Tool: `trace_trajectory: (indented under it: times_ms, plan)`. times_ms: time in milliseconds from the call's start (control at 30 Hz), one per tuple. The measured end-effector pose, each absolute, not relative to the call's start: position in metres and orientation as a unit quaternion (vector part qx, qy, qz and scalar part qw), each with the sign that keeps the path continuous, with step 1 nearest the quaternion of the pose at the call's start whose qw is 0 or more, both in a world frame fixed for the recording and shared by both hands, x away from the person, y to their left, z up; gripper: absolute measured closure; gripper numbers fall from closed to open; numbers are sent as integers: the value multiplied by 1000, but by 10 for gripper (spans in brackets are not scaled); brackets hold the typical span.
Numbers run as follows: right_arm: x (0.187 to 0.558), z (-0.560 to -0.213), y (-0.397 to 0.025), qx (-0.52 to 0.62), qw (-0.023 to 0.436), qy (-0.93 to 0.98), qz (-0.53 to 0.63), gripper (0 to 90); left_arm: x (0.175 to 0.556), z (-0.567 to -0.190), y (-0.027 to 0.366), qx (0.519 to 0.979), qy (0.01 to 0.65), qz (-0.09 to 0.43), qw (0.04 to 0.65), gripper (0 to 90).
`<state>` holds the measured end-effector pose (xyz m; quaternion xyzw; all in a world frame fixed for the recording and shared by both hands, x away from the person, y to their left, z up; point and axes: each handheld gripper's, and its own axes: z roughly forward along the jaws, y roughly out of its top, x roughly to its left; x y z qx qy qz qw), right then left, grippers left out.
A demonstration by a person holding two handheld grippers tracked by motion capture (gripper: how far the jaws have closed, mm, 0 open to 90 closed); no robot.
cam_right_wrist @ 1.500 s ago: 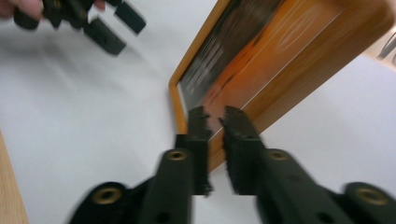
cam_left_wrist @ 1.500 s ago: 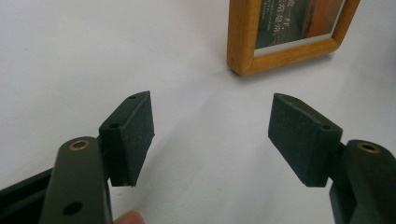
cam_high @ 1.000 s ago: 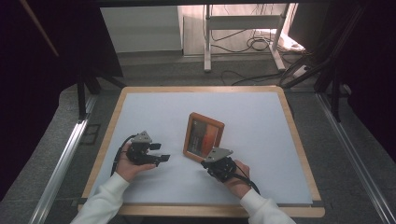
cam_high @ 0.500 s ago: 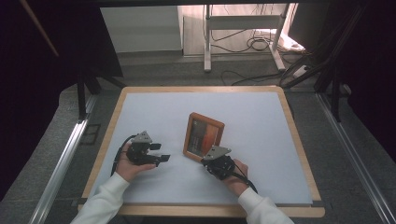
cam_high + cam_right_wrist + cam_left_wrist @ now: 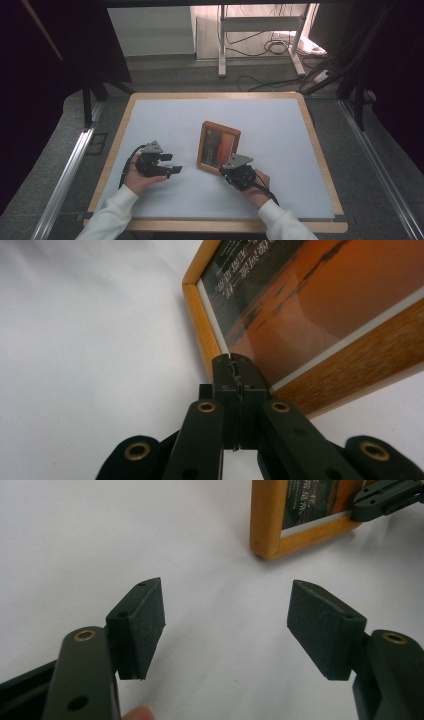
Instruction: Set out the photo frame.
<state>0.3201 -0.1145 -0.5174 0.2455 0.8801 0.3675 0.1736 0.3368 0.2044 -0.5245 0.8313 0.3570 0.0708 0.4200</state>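
Right gripper (image 5: 226,170) jaws seen pressed together at the near edge of the picture frame (image 5: 218,147); left gripper (image 5: 170,164) jaws spread wide.

Picture frame is seen lying flat on the white table (image 5: 280,130), near its middle. In the right gripper view the shut jaws overlap the frame's wooden corner (image 5: 210,347); whether the wood is touched cannot be judged, apparently not pinched. Left gripper (image 5: 225,625) is held low over bare table beside the frame's left side (image 5: 262,525), nothing between its pads.
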Motion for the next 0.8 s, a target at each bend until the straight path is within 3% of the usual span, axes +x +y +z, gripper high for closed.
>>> trace_trajectory:
  times_ms: [800]
  plan:
    - [330, -517, -130, 254, 189, 875, 367, 900, 338, -526, 204, 833, 357, 71, 417, 311]
